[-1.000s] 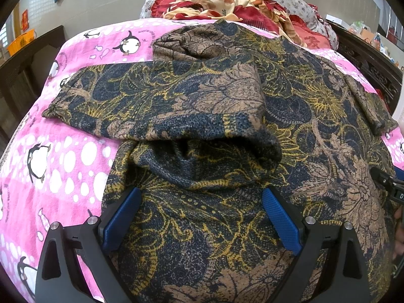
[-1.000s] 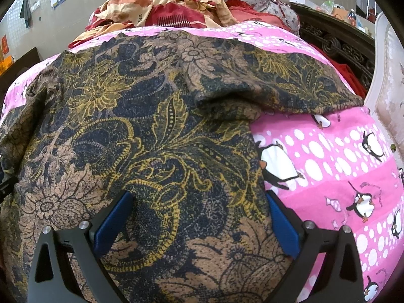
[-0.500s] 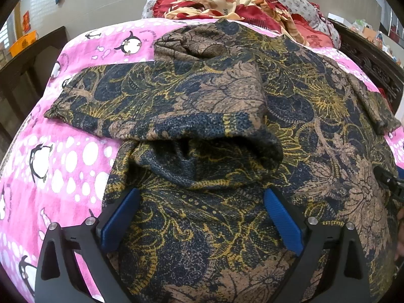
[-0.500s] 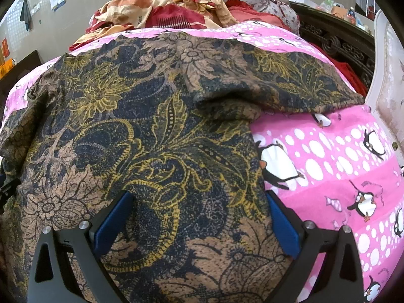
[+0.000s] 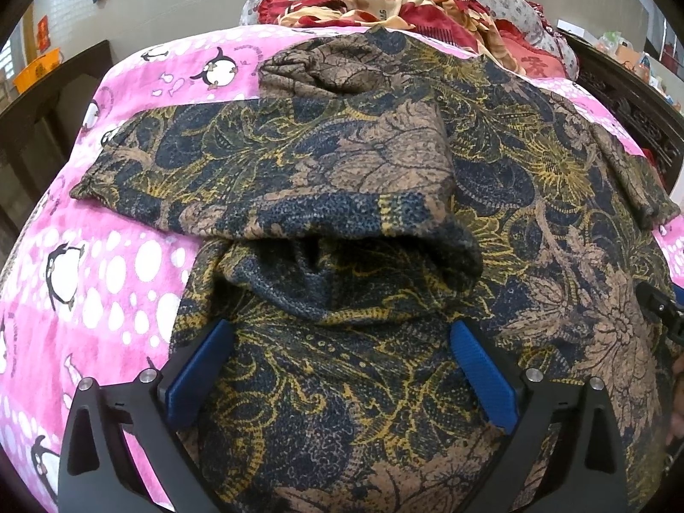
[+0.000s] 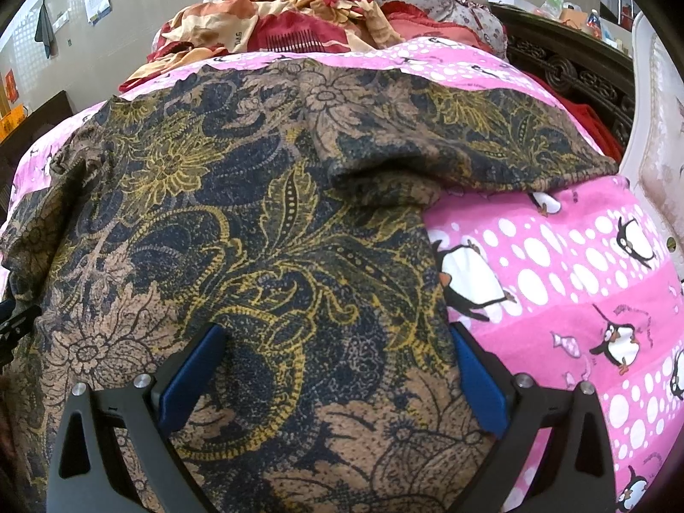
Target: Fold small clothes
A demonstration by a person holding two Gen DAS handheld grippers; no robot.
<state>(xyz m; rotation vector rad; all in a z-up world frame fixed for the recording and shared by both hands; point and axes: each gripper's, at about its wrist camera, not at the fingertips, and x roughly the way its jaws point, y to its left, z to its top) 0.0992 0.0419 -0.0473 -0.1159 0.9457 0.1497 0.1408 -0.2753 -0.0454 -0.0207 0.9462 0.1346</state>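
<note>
Pink penguin blanket [image 5: 107,282] carries the floral garment [image 5: 342,196], unmoved since before. Left tongs [image 5: 342,367] have just been opening, gaping over cloth; right tongs [image 6: 337,367] stand apart too. Rumpled bedding [image 6: 299,21] lies beyond.

A coarse, matt knitted cloth is seen in the floral garment [image 5: 384,162]. Soft, fleecy fabric is shown by the pink penguin blanket [image 6: 555,282]. Dark carved wood, slightly glossy, is seen in the bed frame [image 6: 568,72] at two o'clock.
</note>
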